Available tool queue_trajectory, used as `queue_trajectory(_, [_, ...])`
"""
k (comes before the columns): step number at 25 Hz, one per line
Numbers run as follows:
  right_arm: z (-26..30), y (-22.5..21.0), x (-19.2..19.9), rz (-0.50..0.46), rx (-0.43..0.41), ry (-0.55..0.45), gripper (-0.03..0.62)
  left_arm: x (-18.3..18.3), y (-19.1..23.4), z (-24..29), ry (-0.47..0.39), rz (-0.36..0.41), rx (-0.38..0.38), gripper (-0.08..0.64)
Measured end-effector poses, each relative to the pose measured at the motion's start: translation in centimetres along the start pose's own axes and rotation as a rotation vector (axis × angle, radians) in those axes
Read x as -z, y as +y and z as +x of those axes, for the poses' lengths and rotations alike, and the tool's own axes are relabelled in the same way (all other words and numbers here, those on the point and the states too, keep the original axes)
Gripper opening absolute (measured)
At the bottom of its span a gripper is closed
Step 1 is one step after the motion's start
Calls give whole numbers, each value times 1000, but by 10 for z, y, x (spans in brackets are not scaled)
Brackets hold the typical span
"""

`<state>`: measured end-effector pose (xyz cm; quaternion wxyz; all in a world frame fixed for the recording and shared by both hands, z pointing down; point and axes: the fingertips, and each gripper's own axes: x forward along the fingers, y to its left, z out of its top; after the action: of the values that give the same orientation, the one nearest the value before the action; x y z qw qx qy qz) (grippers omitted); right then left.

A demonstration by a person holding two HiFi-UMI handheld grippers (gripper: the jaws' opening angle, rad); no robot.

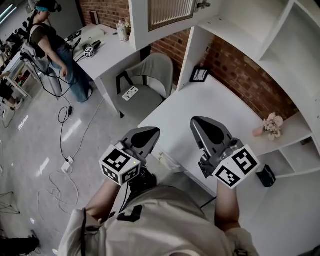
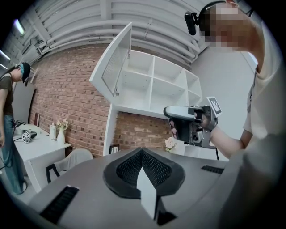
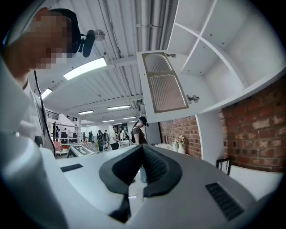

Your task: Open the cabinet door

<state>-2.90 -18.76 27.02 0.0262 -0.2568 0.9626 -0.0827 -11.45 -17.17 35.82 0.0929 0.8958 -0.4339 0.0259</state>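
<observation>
The white cabinet door with a ribbed panel stands swung open above the desk; it also shows in the left gripper view and in the right gripper view, with a small knob at its lower edge. The open shelves behind it are bare. My left gripper is shut and holds nothing, low beside the desk's near edge. My right gripper is shut and empty too, over the desk, well below the door. Their jaw tips meet in each gripper view, on the left gripper and on the right gripper.
A white desk carries a small picture frame and a flower vase. A grey chair stands behind it. A black box sits at right. Another person stands far left, and cables lie on the floor.
</observation>
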Motion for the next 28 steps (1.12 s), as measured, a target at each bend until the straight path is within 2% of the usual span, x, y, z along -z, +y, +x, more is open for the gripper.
queue_trajectory(6, [-42,-5,12,67,44,13,26,5,-26,9,16,13,2,14])
queue_trajectory(10, [-71,-8,19,101,103,4,26,7,-50,12,17,13,37,15])
queue_trajectory(16, [-118,-4,30,176,111,5,26,12,-105,22,32,80,121,15])
queue_trajectory(23, [-163,12,40,192,86,17,26,13,-143,25,38,55,83,15])
queue_trajectory(28, [-190,22,52,219,73,23,26,22,-171,23,52,58,84,15])
